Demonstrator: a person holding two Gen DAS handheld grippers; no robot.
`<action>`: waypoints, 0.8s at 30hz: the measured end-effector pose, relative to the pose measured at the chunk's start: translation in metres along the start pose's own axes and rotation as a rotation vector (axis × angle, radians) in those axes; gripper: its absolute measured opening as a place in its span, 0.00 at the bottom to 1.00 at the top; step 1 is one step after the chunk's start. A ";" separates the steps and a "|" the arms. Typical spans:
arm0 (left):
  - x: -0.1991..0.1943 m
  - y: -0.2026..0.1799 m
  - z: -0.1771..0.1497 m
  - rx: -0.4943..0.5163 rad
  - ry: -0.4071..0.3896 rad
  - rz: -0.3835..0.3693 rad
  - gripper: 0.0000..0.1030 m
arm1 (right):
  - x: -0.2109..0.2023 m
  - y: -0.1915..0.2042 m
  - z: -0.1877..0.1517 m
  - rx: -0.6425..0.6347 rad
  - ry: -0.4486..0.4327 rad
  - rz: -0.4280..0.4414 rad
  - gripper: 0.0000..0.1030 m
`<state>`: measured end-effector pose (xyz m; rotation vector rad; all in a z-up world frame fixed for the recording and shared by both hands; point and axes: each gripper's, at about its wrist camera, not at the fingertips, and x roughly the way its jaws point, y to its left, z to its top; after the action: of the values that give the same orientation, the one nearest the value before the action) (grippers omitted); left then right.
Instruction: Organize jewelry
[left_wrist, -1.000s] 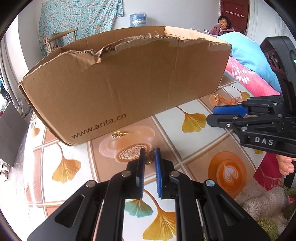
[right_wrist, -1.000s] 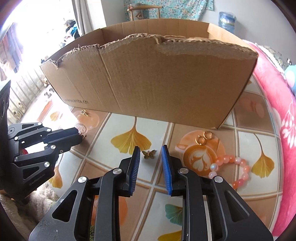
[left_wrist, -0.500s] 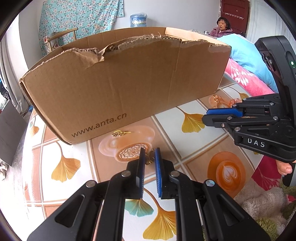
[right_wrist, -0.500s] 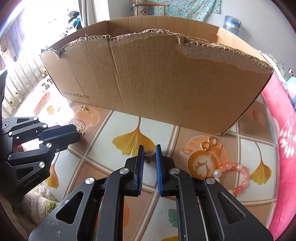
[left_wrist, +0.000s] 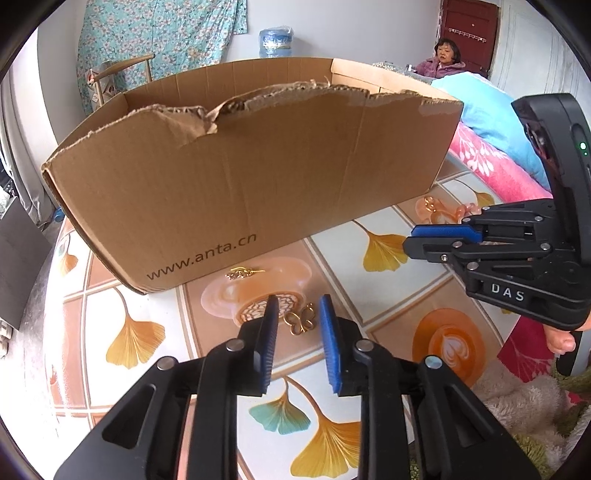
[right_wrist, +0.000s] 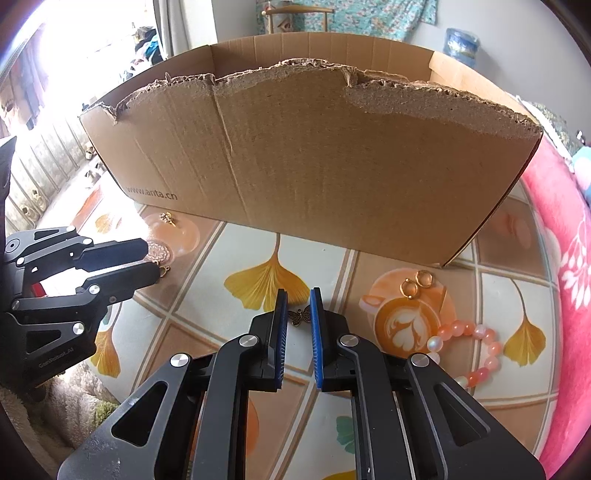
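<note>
A torn cardboard box (left_wrist: 251, 177) stands on the patterned table; it also shows in the right wrist view (right_wrist: 314, 158). My left gripper (left_wrist: 297, 321) is open, its blue pads either side of gold looped earrings (left_wrist: 301, 321) lying on the table. My right gripper (right_wrist: 298, 308) is nearly closed around a small bronze butterfly charm (right_wrist: 300, 315), which lies on the table between the pads. From the left wrist view the right gripper (left_wrist: 417, 240) shows at the right with its pads close together.
A gold leaf brooch (left_wrist: 242, 273) lies by the box front. Two gold hoop earrings (right_wrist: 415, 284) and a pink bead bracelet (right_wrist: 469, 339) lie at the right. A pink blanket (right_wrist: 565, 229) borders the table's right side. A person (left_wrist: 441, 57) sits far behind.
My left gripper has opened around the gold earrings. My right gripper closed in on the butterfly charm, then parted slightly. Both views rose a little against the box.
</note>
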<state>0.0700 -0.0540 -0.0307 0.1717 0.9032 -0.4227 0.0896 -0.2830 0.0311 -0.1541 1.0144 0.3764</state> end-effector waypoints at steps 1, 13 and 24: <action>0.002 -0.001 0.000 0.001 0.009 0.003 0.22 | 0.000 -0.001 0.000 0.002 -0.001 0.001 0.10; 0.010 -0.010 0.007 0.007 0.074 0.069 0.21 | -0.001 -0.005 -0.009 0.006 -0.019 0.007 0.10; 0.013 -0.022 0.011 0.020 0.093 0.102 0.13 | -0.003 -0.008 -0.013 0.015 -0.029 0.019 0.09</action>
<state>0.0756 -0.0811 -0.0339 0.2565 0.9774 -0.3310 0.0808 -0.2950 0.0260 -0.1254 0.9902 0.3870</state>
